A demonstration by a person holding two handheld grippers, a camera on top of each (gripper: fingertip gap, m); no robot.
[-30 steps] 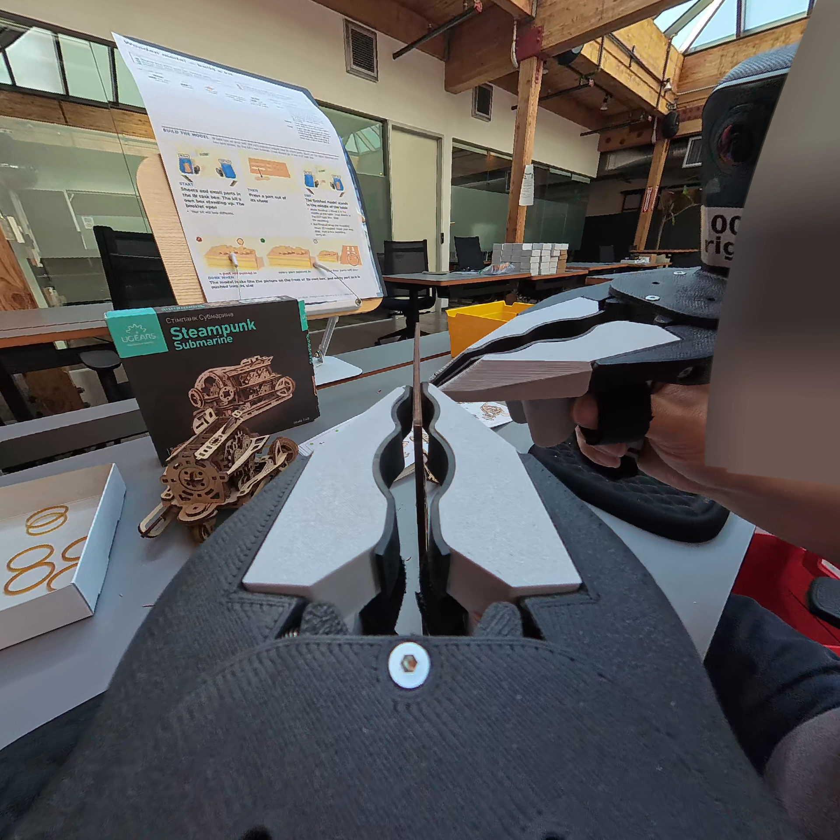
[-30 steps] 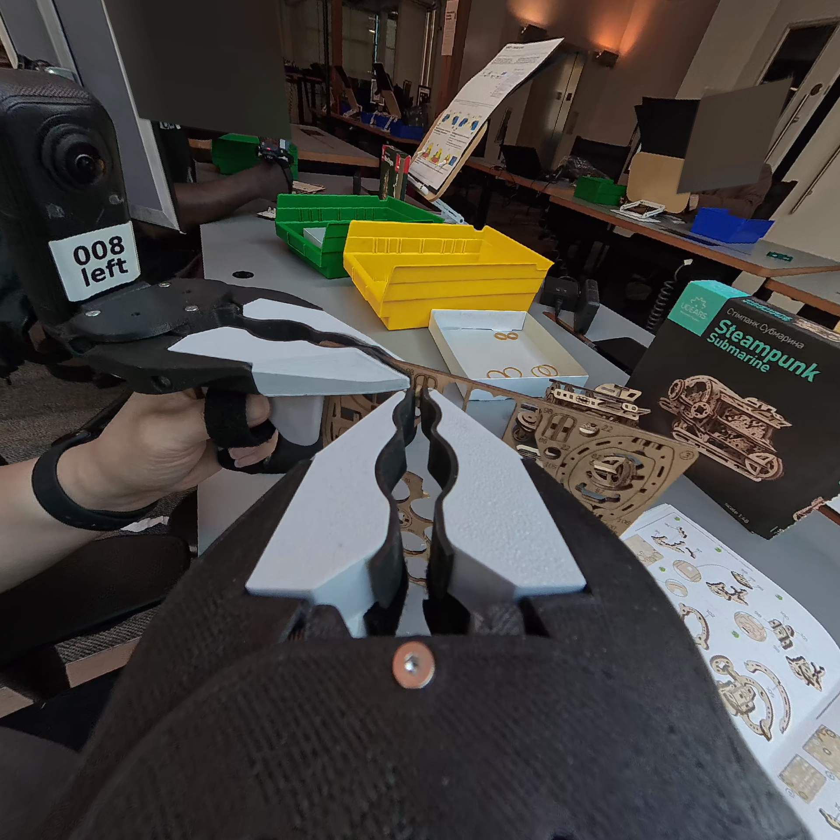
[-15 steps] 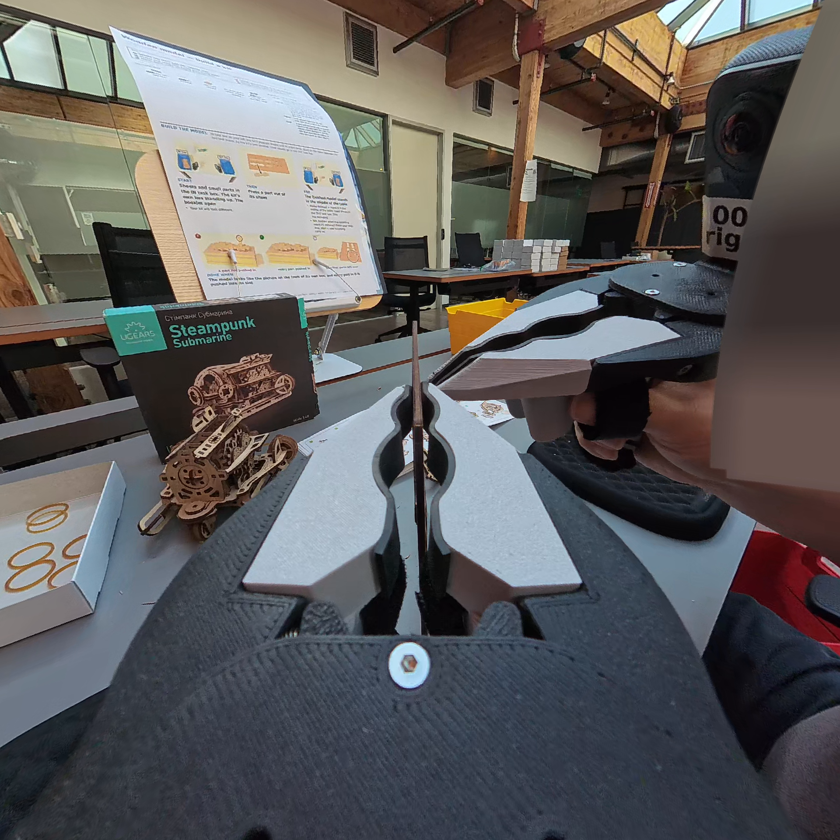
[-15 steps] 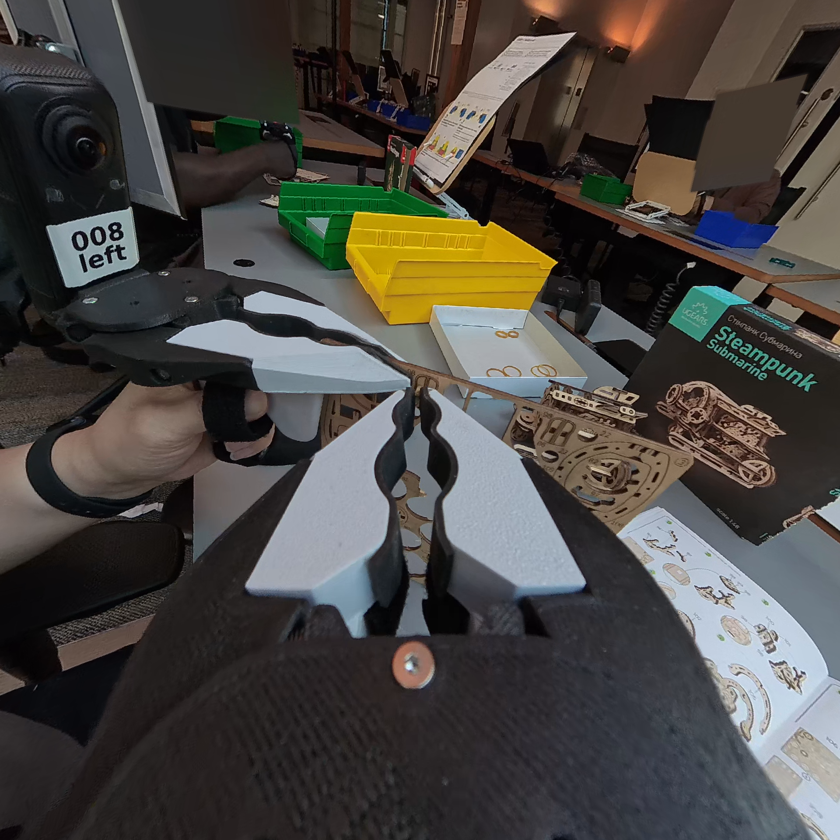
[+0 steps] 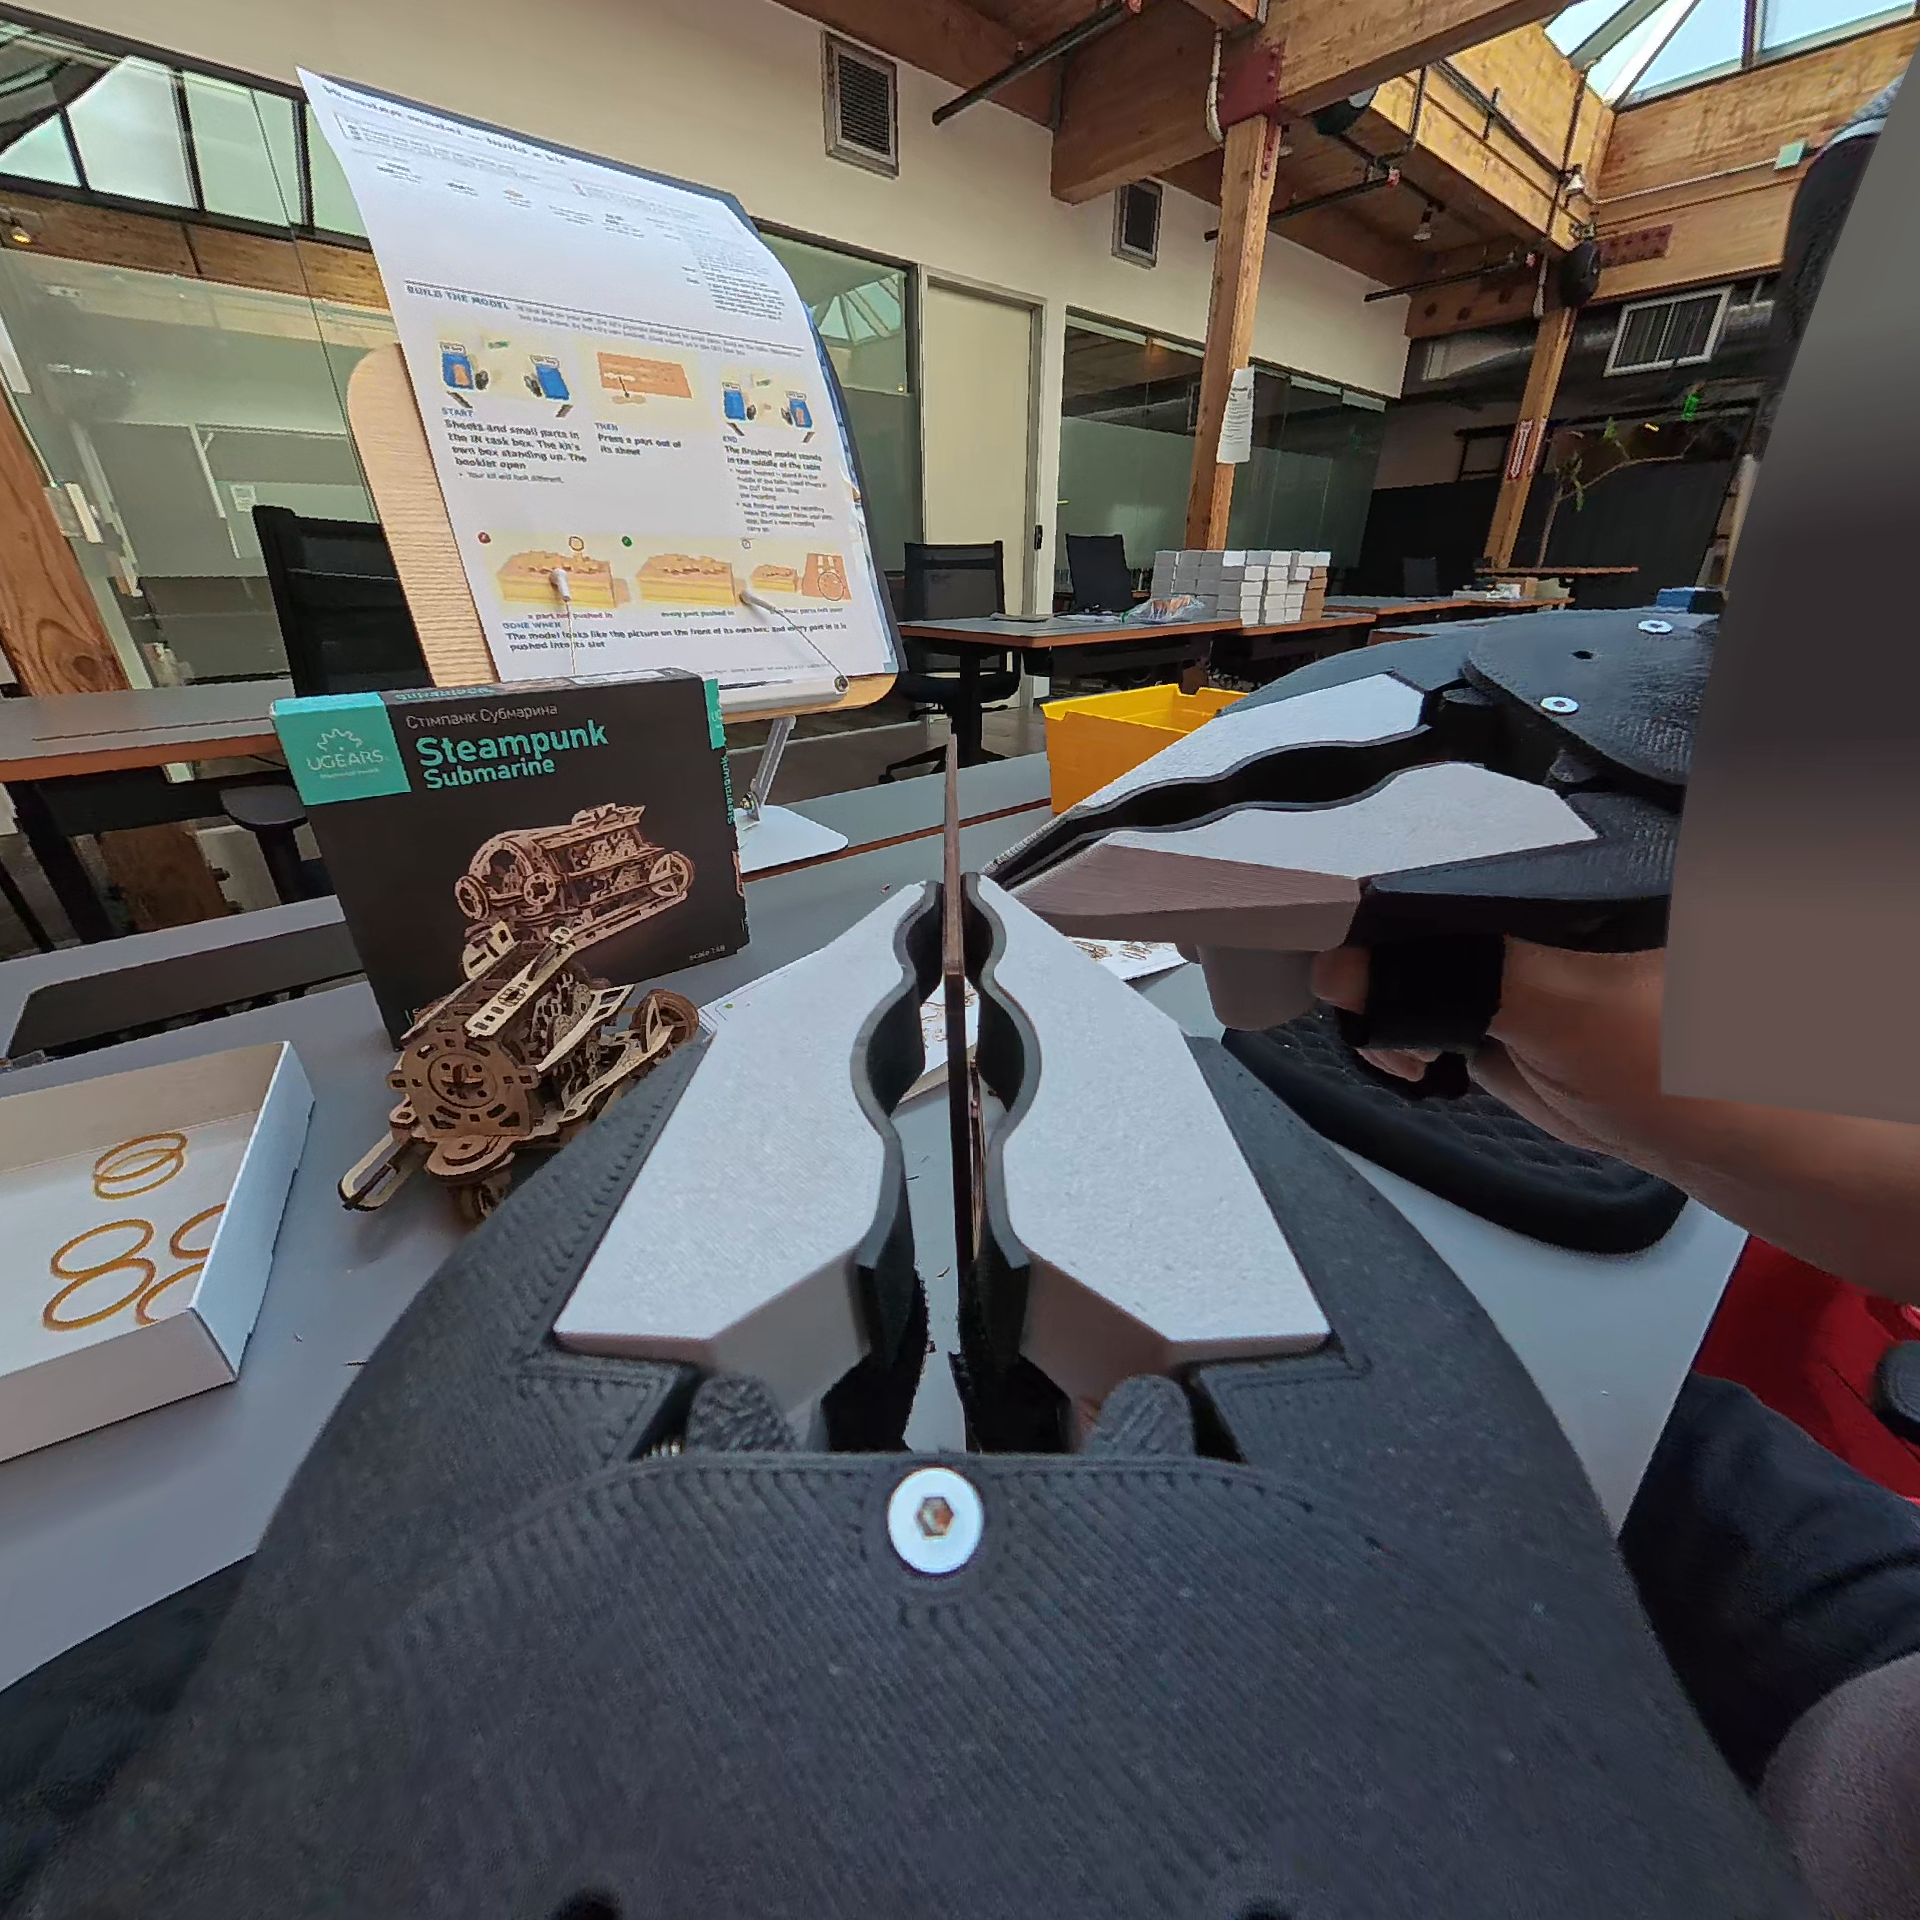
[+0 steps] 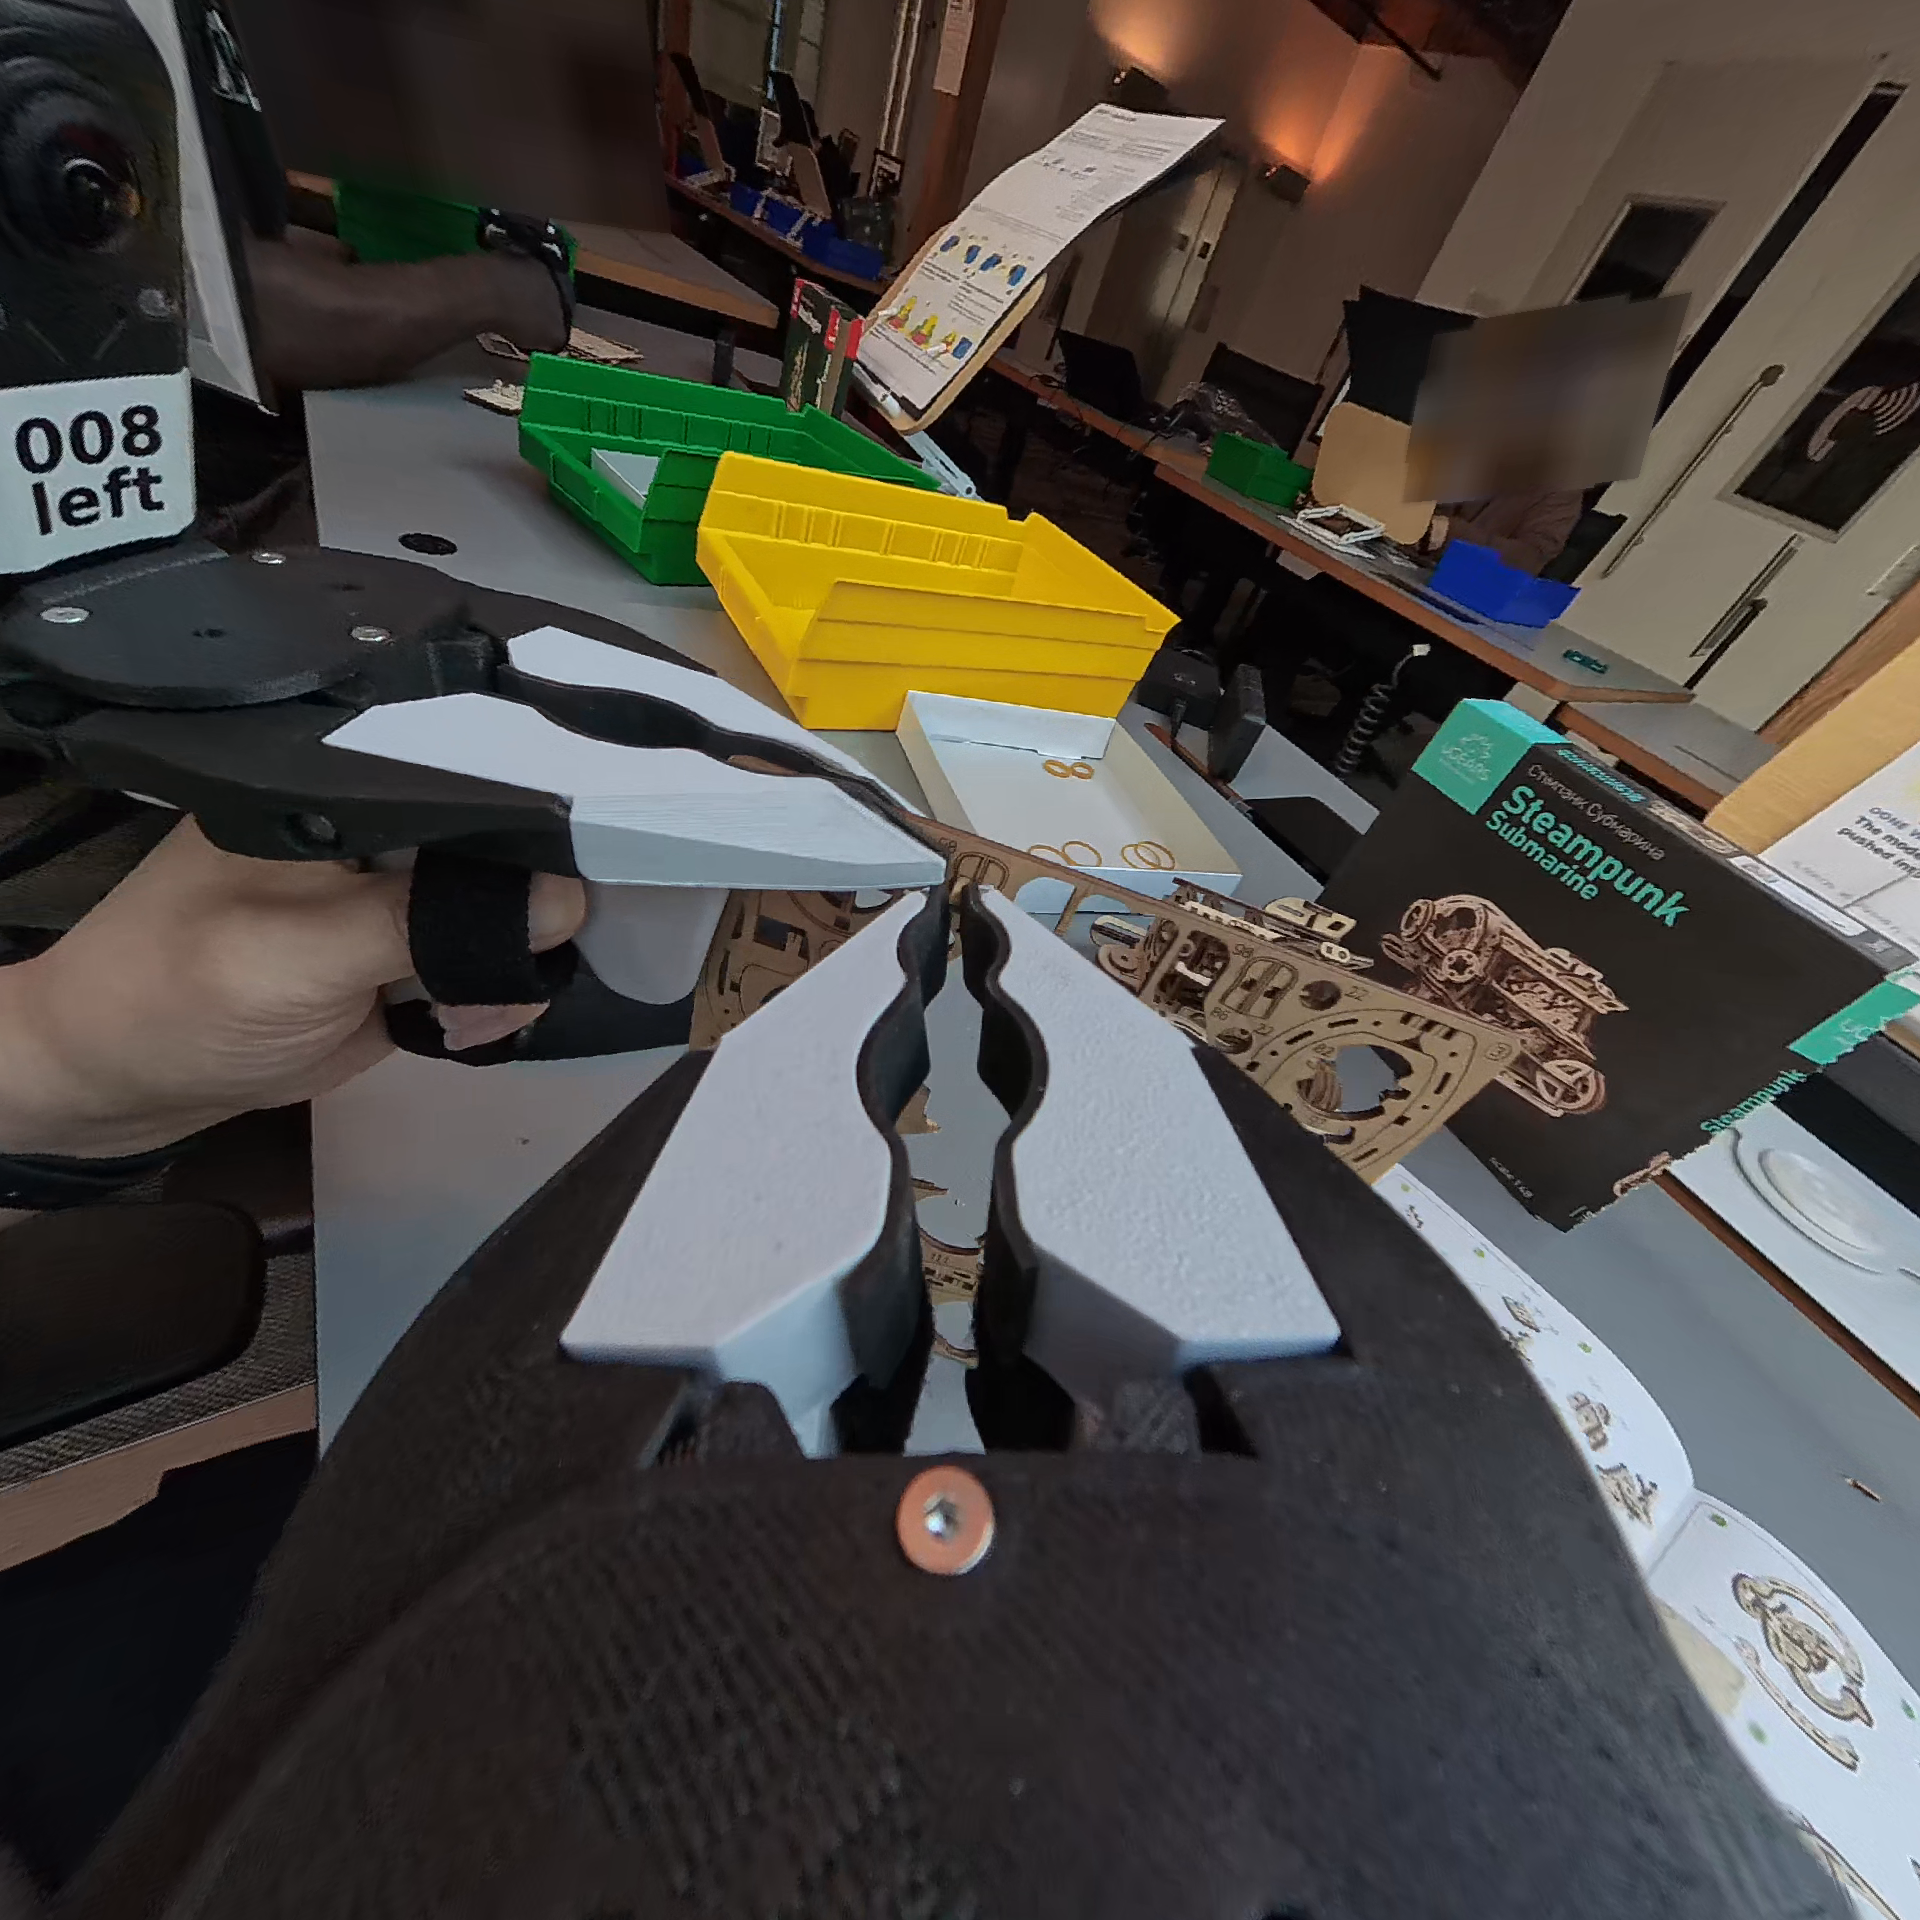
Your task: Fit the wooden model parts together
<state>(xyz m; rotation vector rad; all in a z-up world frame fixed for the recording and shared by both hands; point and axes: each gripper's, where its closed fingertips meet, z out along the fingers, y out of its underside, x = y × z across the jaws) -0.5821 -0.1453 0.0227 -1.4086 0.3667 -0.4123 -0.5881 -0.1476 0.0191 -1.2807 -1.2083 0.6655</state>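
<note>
My left gripper [image 5: 951, 904] is shut on a thin wooden parts sheet [image 5: 950, 821], seen edge-on and held upright above the table. In the right wrist view the sheet [image 6: 1299, 1029] shows its laser-cut face, with the left gripper [image 6: 914, 857] clamping its top left edge. My right gripper [image 6: 954, 906] is shut, with its tips against the sheet right beside the left gripper's tips. It also shows in the left wrist view [image 5: 1013, 881], touching the sheet's right face. A partly built wooden model [image 5: 509, 1070] stands on the table to the left.
The kit's dark box [image 5: 520, 831] stands behind the model, with an instruction board [image 5: 623, 416] behind it. A white tray [image 5: 260, 1195] of rubber bands lies at the left. Yellow [image 6: 935, 623] and green [image 6: 644, 457] bins stand farther off. An open booklet [image 6: 1558, 1403] lies at the right. Both grippers' tips are close together, under 4 cm apart. Between my left fingertips and the partly built wooden model [image 5: 509, 1070] there is roughly 20 cm.
My right gripper has rolled and tilted while its tips stay at the sheet. The left gripper has kept its hold and barely moved.
</note>
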